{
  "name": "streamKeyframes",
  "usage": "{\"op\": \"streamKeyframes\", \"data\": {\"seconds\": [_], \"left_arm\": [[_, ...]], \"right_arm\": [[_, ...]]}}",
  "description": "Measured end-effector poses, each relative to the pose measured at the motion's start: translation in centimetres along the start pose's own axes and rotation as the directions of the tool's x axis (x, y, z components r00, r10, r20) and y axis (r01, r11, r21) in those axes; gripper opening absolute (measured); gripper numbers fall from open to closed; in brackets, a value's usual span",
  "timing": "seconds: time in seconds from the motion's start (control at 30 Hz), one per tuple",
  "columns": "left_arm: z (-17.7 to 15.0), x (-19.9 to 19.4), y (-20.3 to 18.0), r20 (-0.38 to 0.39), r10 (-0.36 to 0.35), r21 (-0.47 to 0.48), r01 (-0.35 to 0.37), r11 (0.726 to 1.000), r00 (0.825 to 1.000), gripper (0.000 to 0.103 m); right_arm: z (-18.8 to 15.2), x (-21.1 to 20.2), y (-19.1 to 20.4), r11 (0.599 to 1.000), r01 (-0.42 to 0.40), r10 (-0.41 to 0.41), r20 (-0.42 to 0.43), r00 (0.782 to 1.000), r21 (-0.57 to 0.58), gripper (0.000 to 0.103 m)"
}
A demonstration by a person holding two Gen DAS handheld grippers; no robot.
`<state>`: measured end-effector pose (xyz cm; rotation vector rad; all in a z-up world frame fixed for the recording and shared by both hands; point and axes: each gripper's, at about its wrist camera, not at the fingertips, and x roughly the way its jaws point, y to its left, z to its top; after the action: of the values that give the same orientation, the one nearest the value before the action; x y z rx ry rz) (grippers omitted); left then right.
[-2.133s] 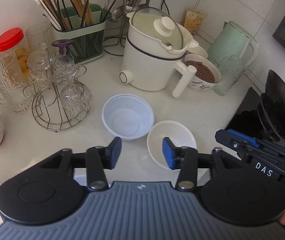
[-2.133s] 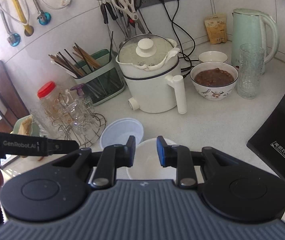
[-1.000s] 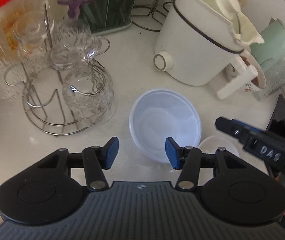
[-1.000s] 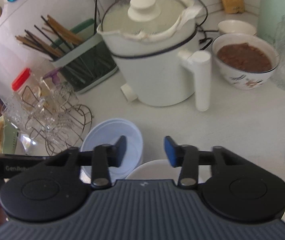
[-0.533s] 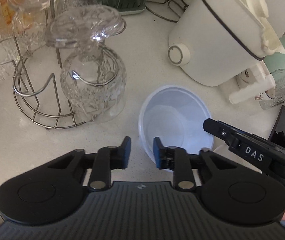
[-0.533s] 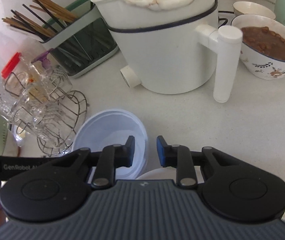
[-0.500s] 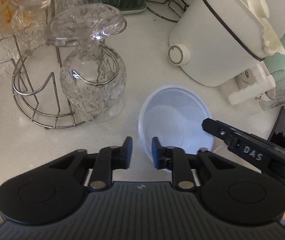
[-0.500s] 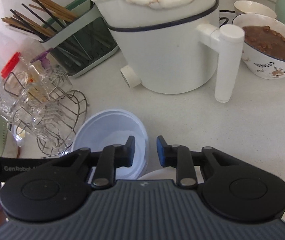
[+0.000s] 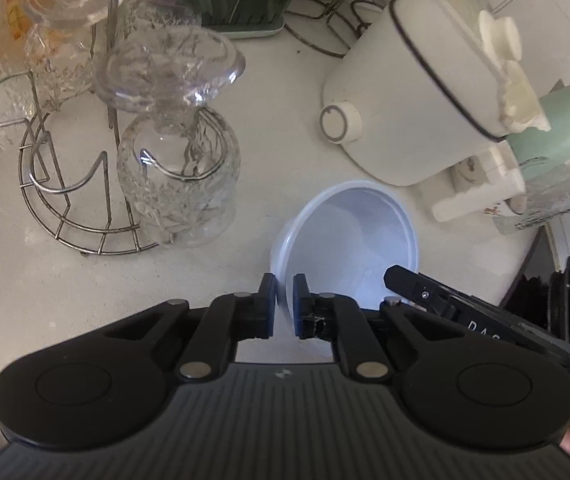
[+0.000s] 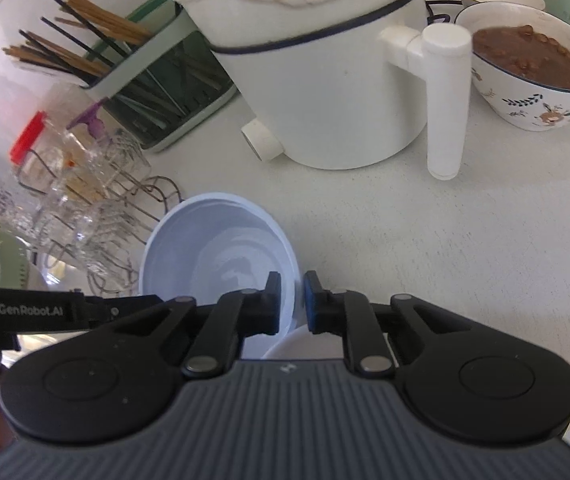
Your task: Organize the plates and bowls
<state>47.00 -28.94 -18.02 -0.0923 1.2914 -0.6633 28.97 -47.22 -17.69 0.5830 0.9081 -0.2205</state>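
Note:
A pale blue plastic bowl stands empty on the white counter. My left gripper has its jaws closing the last bit onto the bowl's near left rim, with the thin wall pinched between the pads. My right gripper does the same on the bowl's right rim; in the left wrist view it reaches in from the right. The left gripper's body shows at the left of the right wrist view. A white bowl lies beside the blue one, mostly hidden under my right gripper.
A white electric pot stands just behind the bowl. A wire rack of upturned glasses is at the left. A bowl of brown food, a green chopstick holder and a black cooktop surround the spot.
Both grippers came down closer to the blue bowl. Each went from open to shut on the bowl's rim, left on the near left side, right on the right side.

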Motion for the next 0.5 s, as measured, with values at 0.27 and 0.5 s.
{"op": "streamKeyframes", "data": {"seconds": [0.27,0.5], "left_arm": [[-0.8,-4.7,-0.1,0.056,-0.039,-0.015,0.040,0.999,0.998,0.010],[-1.8,-7.3,0.0,0.076,-0.065,-0.024,0.067,0.997,0.995,0.010]], "right_arm": [[-0.2,-3.1,1.0,0.997,-0.070,0.069,0.030,0.997,0.015,0.015],[-0.6,-5.1,2.2,0.997,-0.079,0.079,0.049,0.996,-0.005,0.015]]}}
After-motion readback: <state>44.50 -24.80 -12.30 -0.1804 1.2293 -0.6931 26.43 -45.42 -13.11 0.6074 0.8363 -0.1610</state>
